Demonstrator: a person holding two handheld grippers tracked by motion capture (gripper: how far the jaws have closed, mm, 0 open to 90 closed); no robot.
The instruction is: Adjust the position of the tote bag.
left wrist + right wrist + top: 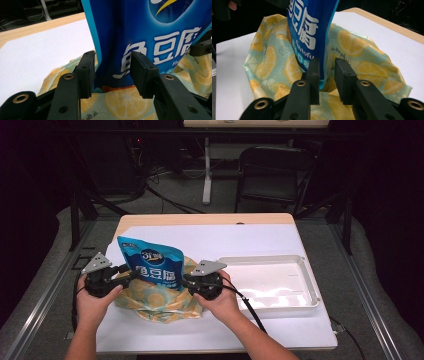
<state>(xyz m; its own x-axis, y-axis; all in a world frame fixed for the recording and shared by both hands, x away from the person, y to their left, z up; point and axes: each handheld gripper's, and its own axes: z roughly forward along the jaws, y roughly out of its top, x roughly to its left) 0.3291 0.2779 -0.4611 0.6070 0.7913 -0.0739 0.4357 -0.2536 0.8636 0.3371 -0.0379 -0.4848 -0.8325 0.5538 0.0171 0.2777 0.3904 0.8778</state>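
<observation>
Fish tofu packet (152, 262): glossy blue, white lettering, upright in lemon-print bag (160, 301). Left gripper (128, 271) and right gripper (186, 281): jaws partly open astride the packet's edges, grip uncertain.

A lab-like recording room: dark surroundings, metal frame rails (45, 290), folding chair (272, 175), floor cables (165, 200)

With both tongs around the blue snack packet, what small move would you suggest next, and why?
Probably lower the blue packet deeper into the lemon-print bag: it stands upright, mostly above the bag's open mouth, with the left tongs and right tongs straddling its edges, jaws apart.
</observation>
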